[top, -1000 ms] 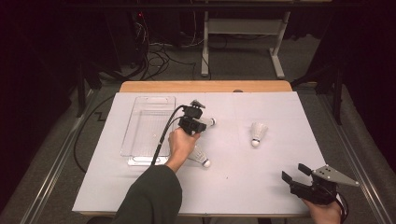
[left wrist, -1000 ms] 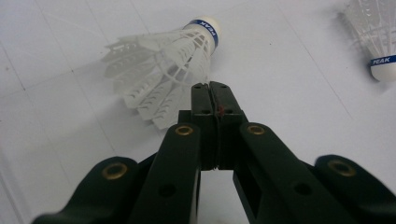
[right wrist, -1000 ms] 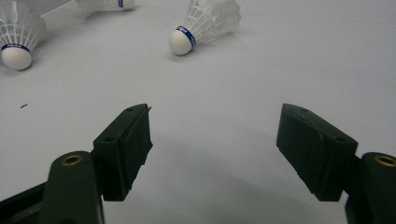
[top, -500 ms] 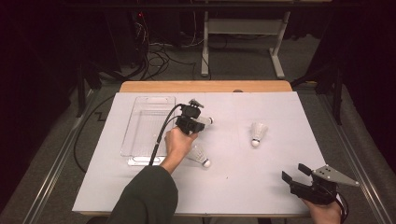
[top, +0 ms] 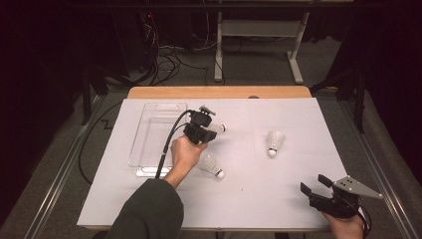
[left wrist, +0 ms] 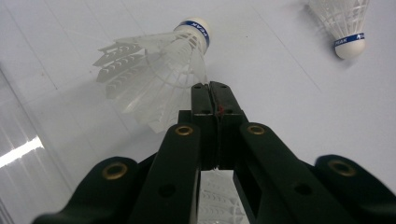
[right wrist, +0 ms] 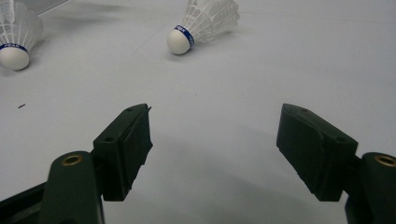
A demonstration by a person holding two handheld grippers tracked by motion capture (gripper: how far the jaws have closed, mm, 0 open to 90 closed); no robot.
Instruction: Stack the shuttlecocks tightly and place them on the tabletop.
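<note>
The left gripper (left wrist: 211,100) is clamped on a shuttlecock (left wrist: 159,65) skirt edge, partly hidden. The clear tray (top: 149,144) contents are indiscernible. The right gripper (right wrist: 215,140) jaws are held apart.

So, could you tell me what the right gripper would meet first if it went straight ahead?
Probably nothing: the right gripper points over bare table. The nearest shuttlecock lies left of that line, though depth is unclear.

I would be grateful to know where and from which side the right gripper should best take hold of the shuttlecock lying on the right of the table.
The shuttlecock lies on its side, cork toward the person. I would pinch the skirt's edge from above with the open right gripper; the round cork would probably slip.
</note>
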